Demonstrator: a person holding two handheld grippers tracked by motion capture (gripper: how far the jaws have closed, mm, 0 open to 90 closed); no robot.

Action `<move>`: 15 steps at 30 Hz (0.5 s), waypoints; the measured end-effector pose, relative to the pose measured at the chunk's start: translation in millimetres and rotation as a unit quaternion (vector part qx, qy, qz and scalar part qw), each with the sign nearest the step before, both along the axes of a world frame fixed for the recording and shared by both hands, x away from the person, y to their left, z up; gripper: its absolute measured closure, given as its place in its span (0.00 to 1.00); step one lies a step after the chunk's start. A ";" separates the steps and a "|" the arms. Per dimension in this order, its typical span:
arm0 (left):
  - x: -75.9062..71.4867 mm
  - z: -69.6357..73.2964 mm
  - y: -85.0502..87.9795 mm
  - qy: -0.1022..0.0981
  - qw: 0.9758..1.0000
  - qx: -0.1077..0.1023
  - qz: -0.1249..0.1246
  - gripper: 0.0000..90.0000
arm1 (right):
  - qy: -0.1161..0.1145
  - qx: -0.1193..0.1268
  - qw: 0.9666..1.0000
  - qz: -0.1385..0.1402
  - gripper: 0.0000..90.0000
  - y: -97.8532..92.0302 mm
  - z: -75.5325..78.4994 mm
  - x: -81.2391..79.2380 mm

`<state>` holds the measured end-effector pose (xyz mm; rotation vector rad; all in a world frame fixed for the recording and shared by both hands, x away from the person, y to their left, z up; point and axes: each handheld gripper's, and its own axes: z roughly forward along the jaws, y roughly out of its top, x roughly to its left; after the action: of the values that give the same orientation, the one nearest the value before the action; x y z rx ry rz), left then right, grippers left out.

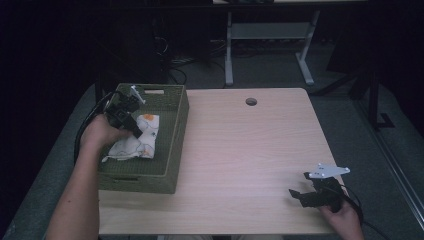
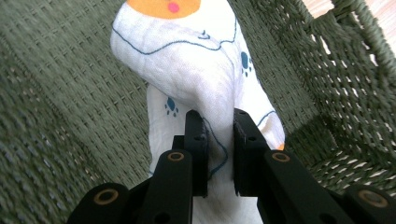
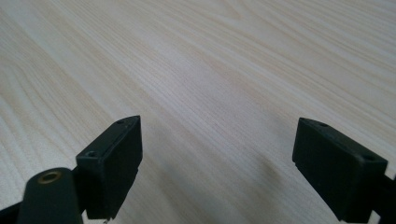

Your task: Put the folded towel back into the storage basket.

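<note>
Your left gripper (image 2: 218, 140) was inside the green woven basket (image 1: 177, 125) at the table's (image 1: 240, 150) left side, jaws pinched narrow on a fold of the white cloth (image 2: 196, 70) with orange patch and blue paw prints. The cloth lay in the basket, bunched upward at the jaws. Your right gripper (image 3: 217, 163) sat low over bare wood near the right front corner, jaws spread wide, holding nothing.

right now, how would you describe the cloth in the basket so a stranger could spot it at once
Start at the wooden table and go to the green woven basket on its left edge. Inside lies a crumpled white cloth, pinched by the left tongs. Its orange patches and blue paw prints stand out against the basket's dark weave.
</note>
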<state>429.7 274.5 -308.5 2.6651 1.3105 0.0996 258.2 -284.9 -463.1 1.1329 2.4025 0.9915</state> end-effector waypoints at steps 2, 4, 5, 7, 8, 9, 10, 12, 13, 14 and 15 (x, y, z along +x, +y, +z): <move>2.4 -2.9 0.2 0.001 1.000 0.001 -0.006 0.88 | 0.000 -0.003 1.000 0.000 0.17 0.4 -0.7 0.9; 4.5 -6.8 0.9 0.003 1.000 0.002 -0.010 0.88 | 0.001 -0.003 1.000 0.000 0.17 0.7 -0.7 1.2; 5.0 -8.2 1.4 0.003 1.000 0.001 -0.012 0.88 | 0.001 -0.003 1.000 0.000 0.17 0.8 -0.6 1.2; 6.6 -12.3 2.0 0.009 1.000 0.006 -0.019 0.88 | 0.000 -0.003 1.000 -0.001 0.17 0.7 -0.5 1.3; 7.2 -13.8 1.7 0.010 1.000 0.011 -0.022 0.88 | 0.001 -0.002 1.000 -0.001 0.17 0.6 -0.5 1.4; 7.8 -14.4 1.9 0.011 1.000 0.012 -0.024 0.88 | 0.001 -0.002 1.000 -0.002 0.17 0.4 -0.5 1.5; 8.8 -14.9 2.0 0.011 1.000 0.010 -0.027 0.88 | 0.001 -0.002 1.000 -0.002 0.17 0.2 -0.6 1.5; 11.6 -15.3 1.2 0.008 0.999 0.002 -0.036 0.88 | 0.003 0.000 1.000 -0.005 0.17 -0.6 -0.7 1.2; 13.1 -15.4 0.9 0.006 0.999 0.003 -0.041 0.88 | 0.003 0.000 1.000 -0.006 0.17 -1.1 -1.1 1.6; 14.4 -16.4 0.9 -0.002 0.999 0.001 -0.040 0.86 | 0.004 0.002 1.000 -0.006 0.17 -1.2 -1.3 1.7; 17.8 -19.2 1.7 -0.010 1.000 0.011 -0.025 0.79 | 0.004 0.001 1.000 -0.006 0.17 -1.6 -1.7 2.0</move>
<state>447.5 276.2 -327.7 2.7051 1.2435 0.1343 260.2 -286.5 -464.9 1.1533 2.3991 0.9870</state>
